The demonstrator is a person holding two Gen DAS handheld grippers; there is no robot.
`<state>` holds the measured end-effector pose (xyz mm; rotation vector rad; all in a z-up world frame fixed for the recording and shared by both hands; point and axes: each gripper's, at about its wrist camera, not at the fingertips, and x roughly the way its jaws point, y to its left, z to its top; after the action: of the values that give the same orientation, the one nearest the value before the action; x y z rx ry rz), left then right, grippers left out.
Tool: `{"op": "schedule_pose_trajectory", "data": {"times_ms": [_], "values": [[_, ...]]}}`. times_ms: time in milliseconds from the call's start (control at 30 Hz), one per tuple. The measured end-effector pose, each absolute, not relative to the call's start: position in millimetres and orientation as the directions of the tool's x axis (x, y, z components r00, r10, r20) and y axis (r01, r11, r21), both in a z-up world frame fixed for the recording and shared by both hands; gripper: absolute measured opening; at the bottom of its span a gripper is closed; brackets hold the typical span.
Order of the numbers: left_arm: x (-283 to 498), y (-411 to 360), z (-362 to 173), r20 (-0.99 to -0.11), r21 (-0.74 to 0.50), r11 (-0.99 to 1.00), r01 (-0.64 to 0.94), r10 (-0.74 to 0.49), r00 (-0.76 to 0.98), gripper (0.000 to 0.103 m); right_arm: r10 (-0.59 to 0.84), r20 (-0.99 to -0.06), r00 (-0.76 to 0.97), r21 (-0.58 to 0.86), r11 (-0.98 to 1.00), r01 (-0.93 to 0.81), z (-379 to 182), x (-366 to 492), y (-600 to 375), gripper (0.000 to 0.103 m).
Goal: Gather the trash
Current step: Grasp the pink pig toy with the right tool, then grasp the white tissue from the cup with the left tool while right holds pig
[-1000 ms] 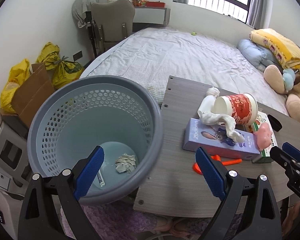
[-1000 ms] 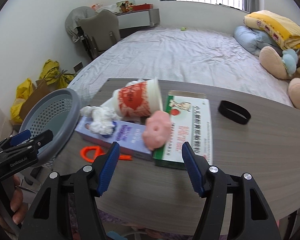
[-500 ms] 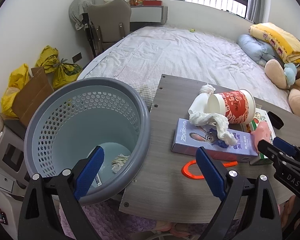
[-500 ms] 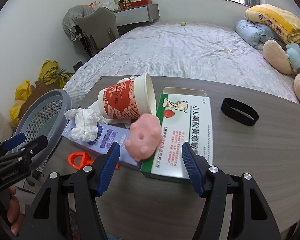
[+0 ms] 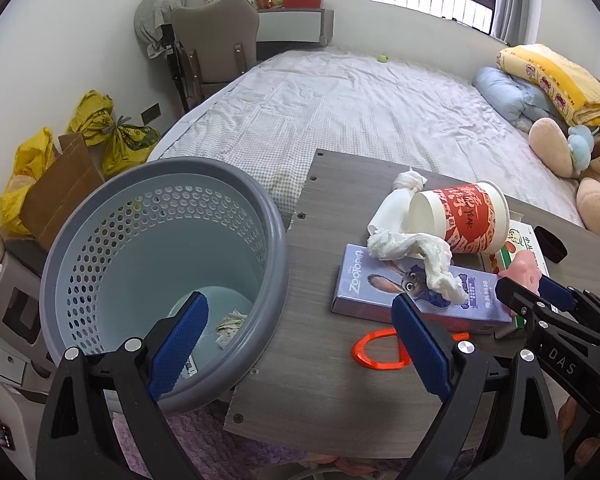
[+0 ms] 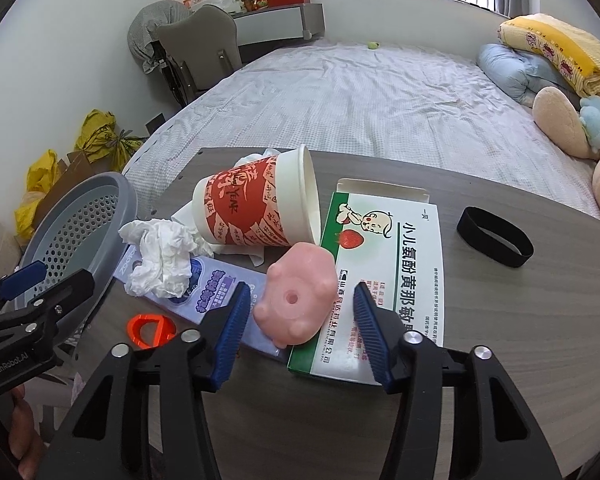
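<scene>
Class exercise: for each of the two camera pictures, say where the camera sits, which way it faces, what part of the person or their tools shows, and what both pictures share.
Left wrist view: sits on the left gripper, looks forward and down over the grey bin and table; its own open blue fingers show, the right gripper at right.
Right wrist view: sits on the right gripper, faces down at the pink toy, which lies between its closing jaws; the left gripper at left.
Shared: paper cup, tissue, purple box, orange ring, bed.

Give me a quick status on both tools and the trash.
Right tool closing around pink toy, pads not yet touching. Left tool open, empty, over bin. Cup, tissue, boxes crowd the toy.
</scene>
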<state>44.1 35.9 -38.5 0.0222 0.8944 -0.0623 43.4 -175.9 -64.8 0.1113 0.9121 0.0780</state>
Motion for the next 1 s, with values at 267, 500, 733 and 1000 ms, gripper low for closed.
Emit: {"op": "schedule_pose_trajectory", "data": {"times_ms": [267,500,733,1000], "values": [[46,27,-41,-0.787,-0.010,0.998,0.066,-0.048,0.615,0.091,0.130,-0.770,0.624,0.143,0.989,-0.030,-62,37,-177,0.039],[51,10,-42,-0.788,-0.005,0.996,0.088,-0.058,0.613,0.091,0.135,-0.752,0.645,0.174,0.985,-0.004,-54,27,-194,0.039],[60,-19,-34,-0.765,0.013,0.994,0.107,-0.059,0.641,0.091,0.127,-0.747,0.653,0.202,0.978,0.041,-54,12,-220,0.039],[82,-36,-44,-0.780,0.020,0.996,0.092,-0.042,0.625,0.091,0.130,-0.738,0.663,0.233,0.970,0.070,-54,1,-238,0.039]]}}
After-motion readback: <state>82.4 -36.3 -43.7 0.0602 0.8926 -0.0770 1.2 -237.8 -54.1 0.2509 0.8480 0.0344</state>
